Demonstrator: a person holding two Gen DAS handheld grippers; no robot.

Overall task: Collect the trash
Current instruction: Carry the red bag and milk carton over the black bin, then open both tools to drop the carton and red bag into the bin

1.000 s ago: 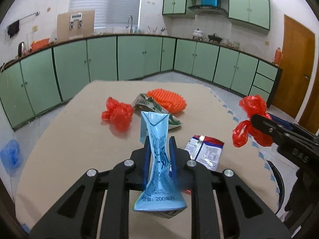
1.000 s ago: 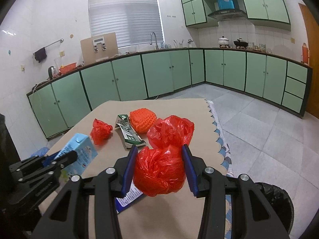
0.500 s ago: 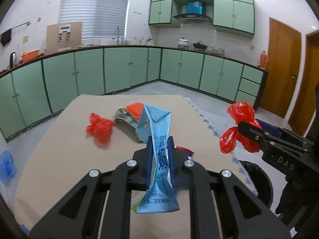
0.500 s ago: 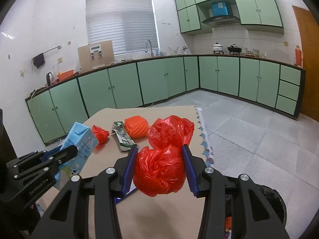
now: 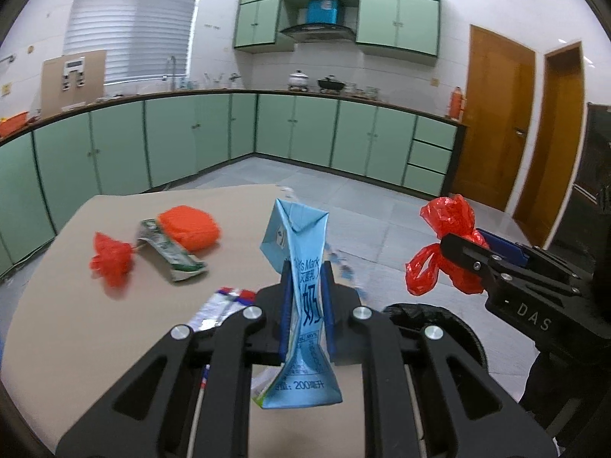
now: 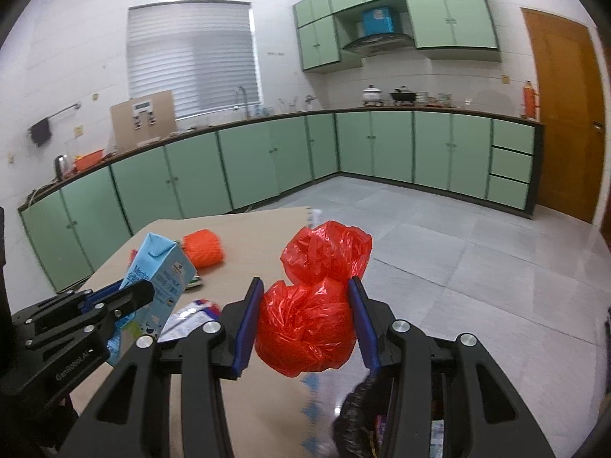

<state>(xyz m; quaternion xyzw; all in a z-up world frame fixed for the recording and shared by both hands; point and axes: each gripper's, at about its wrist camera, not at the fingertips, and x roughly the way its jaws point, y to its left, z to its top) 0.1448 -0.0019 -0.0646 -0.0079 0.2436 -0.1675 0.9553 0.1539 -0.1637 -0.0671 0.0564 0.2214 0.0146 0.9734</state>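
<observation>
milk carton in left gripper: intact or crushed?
Crushed. The blue carton is pinched narrow between the left gripper's pads, its waist squeezed in while top and bottom flare out.

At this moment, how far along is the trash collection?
Done: nothing clearly binned; the black bin beside the table shows little of its contents. In hand: the left gripper squeezes a blue milk carton; the right gripper holds a red plastic bag. Left on the table: a small red bag, a flattened green carton, an orange mesh piece and a silver wrapper.
</observation>
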